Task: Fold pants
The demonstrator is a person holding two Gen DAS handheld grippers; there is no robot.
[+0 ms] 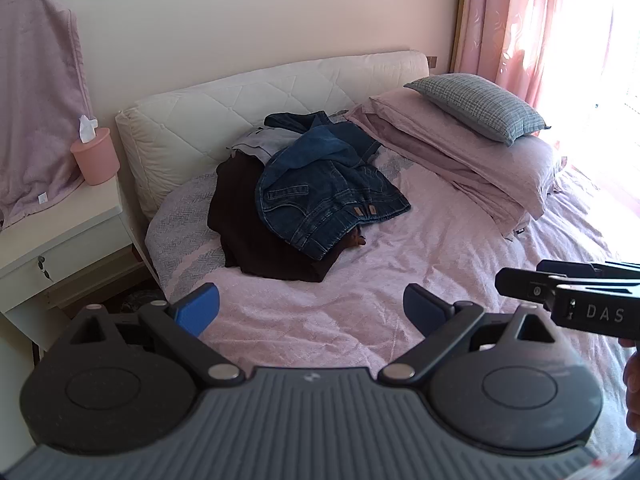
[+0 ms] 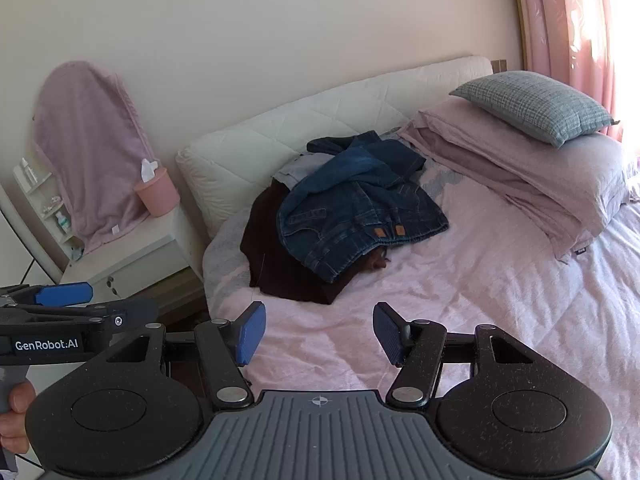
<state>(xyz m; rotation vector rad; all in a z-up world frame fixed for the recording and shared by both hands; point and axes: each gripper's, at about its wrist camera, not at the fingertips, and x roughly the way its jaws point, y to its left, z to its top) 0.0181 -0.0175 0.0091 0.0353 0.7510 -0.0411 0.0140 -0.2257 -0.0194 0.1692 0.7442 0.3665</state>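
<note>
The jeans point(image 1: 328, 188) lie crumpled on top of a heap of dark clothes point(image 1: 256, 232) near the headboard point(image 1: 240, 112), so they need pulling out first. The left gripper point(image 1: 311, 312) and right gripper point(image 2: 319, 332) hang over bare blanket point(image 1: 360, 280), jaws wide apart and holding nothing. Stacked pillows point(image 1: 472, 140) sit close beside the heap.

Jeans point(image 1: 332, 188): dk blue denim, tan patches.
Garment under point(image 1: 248, 224): dk brown, plain.
Bedspread point(image 1: 420, 272): pale pink.
Top pillow point(image 1: 476, 106): grey-blue check.
Curtain point(image 1: 532, 20): pink.
Tissue tub point(image 1: 95, 156): pink.
Gripper pads point(image 2: 251, 332): blue.
Headboard point(image 1: 248, 104): cream, quilted.
</note>
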